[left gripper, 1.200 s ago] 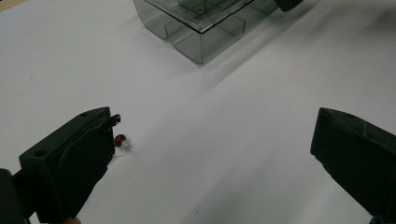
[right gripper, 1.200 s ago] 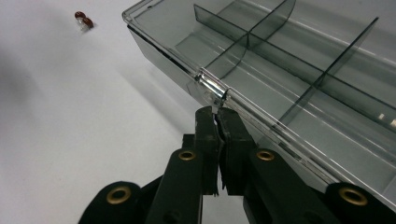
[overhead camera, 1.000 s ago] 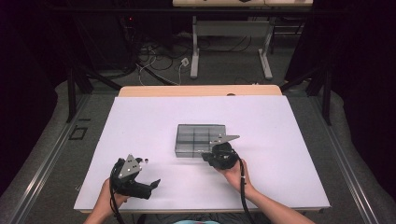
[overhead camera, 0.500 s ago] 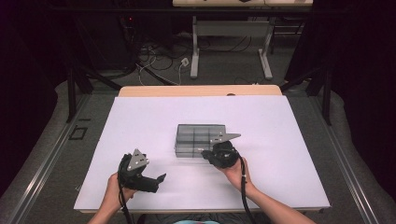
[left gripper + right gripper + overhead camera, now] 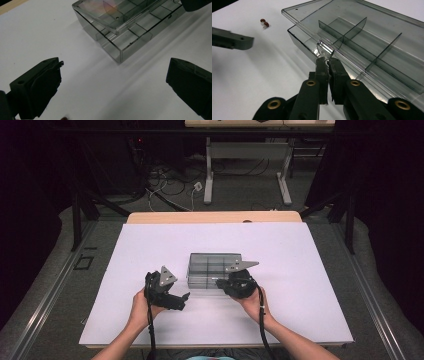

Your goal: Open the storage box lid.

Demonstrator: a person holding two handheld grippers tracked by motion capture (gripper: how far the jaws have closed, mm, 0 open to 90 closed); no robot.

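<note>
High view: clear box mid-table, left gripper at its 8 o'clock, right gripper at its front edge; left gripper view: jaws wide, box at 1 o'clock; right gripper view: jaws pinched on lid tab, two small brown beads at 10 o'clock.

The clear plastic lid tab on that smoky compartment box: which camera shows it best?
The right gripper view. There the clear plastic lid tab sits close up, pinched by the right tool, with the lid raised off the smoky compartment box. The left gripper view shows the lid's front edge from farther off. The high view shows the box small, the tab too tiny to tell.
</note>
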